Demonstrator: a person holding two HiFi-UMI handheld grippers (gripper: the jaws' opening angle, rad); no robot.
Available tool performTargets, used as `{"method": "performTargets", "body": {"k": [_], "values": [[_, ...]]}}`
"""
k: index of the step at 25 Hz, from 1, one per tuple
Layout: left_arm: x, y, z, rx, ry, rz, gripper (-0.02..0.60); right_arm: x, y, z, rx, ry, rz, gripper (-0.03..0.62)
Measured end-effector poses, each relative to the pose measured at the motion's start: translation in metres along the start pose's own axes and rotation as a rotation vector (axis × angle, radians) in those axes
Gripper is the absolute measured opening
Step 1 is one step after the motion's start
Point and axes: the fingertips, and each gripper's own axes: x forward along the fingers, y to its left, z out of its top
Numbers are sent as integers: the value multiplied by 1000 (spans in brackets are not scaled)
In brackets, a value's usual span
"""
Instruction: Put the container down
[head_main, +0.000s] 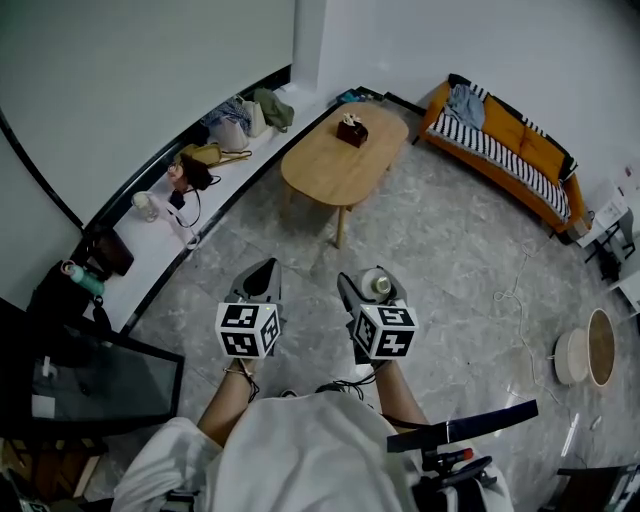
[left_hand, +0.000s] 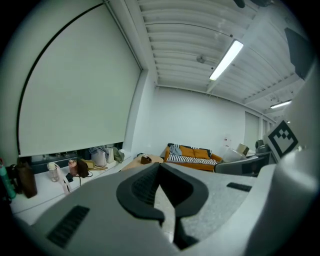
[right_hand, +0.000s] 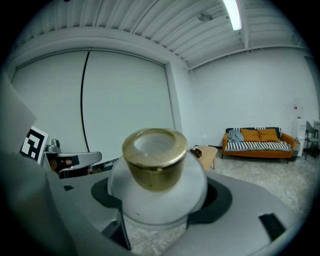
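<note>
A round frosted-white container (right_hand: 159, 192) with a gold cap (right_hand: 155, 156) sits between the jaws of my right gripper (right_hand: 157, 202), which is shut on its wide body. From the head view the same container (head_main: 377, 284) shows at the tip of the right gripper (head_main: 370, 290), held over the grey stone floor. My left gripper (head_main: 262, 280) hangs beside it at the same height. Its jaws meet at the tips with nothing between them (left_hand: 160, 169).
An oval wooden table (head_main: 330, 170) with a small brown box (head_main: 351, 130) stands ahead. An orange sofa (head_main: 505, 140) lines the far right wall. Bags and bottles crowd the window ledge (head_main: 160, 250) at left. Two round discs (head_main: 587, 350) and a cable (head_main: 515, 290) lie on the floor at right.
</note>
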Motion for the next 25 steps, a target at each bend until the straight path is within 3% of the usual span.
{"method": "performTargets", "body": {"k": [10,25], "values": [[40,15,-18,-14,54,-16,8,34,-27,-7,46,26,-53,356],[184,26,33,-7,23,-28,8,139,-109,63,31,5,-44,356]]}}
